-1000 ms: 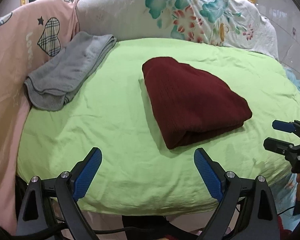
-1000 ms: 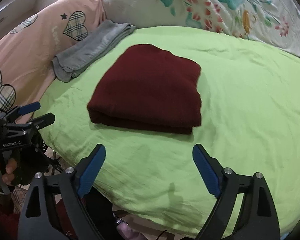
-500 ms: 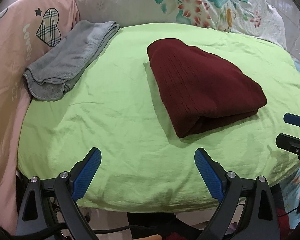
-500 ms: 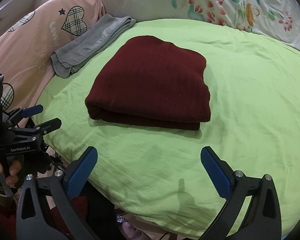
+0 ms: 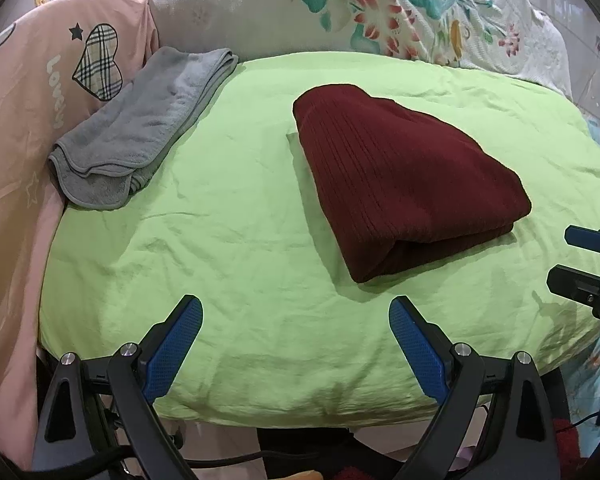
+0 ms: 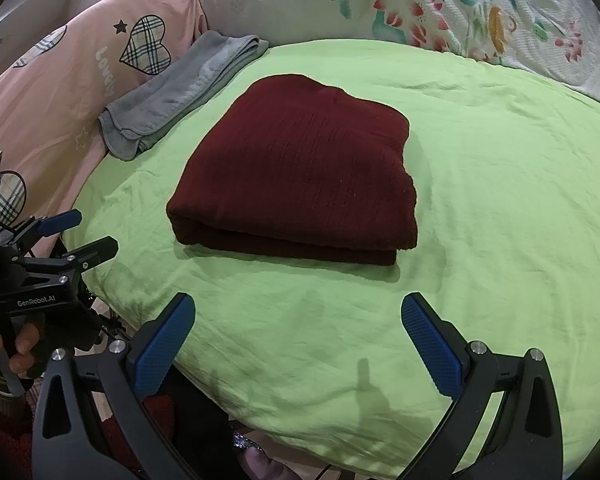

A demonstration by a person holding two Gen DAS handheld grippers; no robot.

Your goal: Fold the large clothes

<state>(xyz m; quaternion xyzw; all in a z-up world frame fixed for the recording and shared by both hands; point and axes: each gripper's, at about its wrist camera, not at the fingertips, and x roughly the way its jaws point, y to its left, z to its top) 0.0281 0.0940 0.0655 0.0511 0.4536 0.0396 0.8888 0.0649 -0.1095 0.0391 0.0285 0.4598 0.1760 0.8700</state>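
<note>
A dark red knitted garment point(image 5: 404, 176) point(image 6: 300, 168) lies folded into a thick rectangle on the light green sheet point(image 5: 228, 216) point(image 6: 500, 184). My left gripper point(image 5: 296, 316) hovers open above the sheet's near edge, short of the garment, nothing between its blue pads. My right gripper point(image 6: 298, 312) is open too, wide, just in front of the garment's folded edge and apart from it. Each gripper shows in the other's view: the right one point(image 5: 576, 258) at the right edge, the left one point(image 6: 82, 232) at the left, held by a hand point(image 6: 20, 344).
A folded grey towel point(image 5: 148, 128) point(image 6: 180, 92) lies at the sheet's far left. Pink bedding with plaid hearts point(image 5: 28, 92) point(image 6: 72, 80) borders the left side. A white floral quilt point(image 5: 380, 8) point(image 6: 420, 0) is piled along the back. The sheet's near edge drops off below the grippers.
Both views have shifted slightly, then settled, with the garment in place. The right gripper's jaws stand a little wider than a second ago. The left jaws are unchanged.
</note>
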